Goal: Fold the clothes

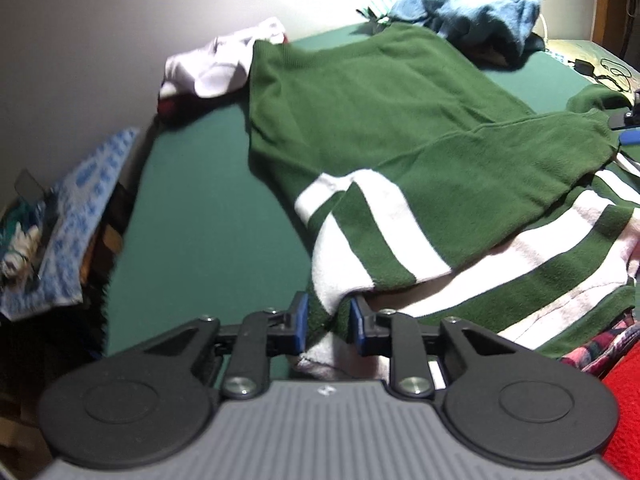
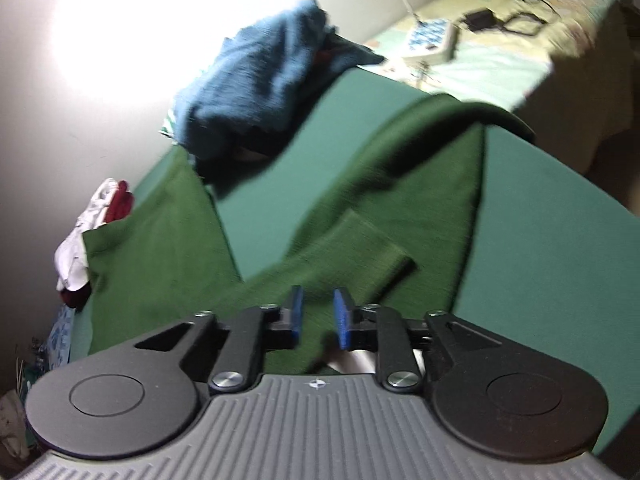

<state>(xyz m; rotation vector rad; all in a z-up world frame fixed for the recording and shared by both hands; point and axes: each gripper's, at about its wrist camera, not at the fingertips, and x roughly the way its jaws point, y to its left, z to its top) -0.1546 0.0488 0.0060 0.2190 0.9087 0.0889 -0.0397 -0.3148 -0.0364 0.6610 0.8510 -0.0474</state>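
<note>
One green sweater [image 1: 360,120] with white stripes lay spread across the middle of the green table [image 1: 192,220], part of it folded over itself. One blue garment [image 2: 264,76] sat bunched at the upper centre of the right view, and one white garment [image 1: 216,64] lay at the upper left of the left view. The left gripper [image 1: 328,320] pointed steeply down at the sweater's striped edge, low in the frame, its jaws narrowly apart with the cloth between them; whether they pinched it I could not tell. The right gripper [image 2: 318,314] tilted down over plain green cloth, its jaws spread, gripping nothing.
</note>
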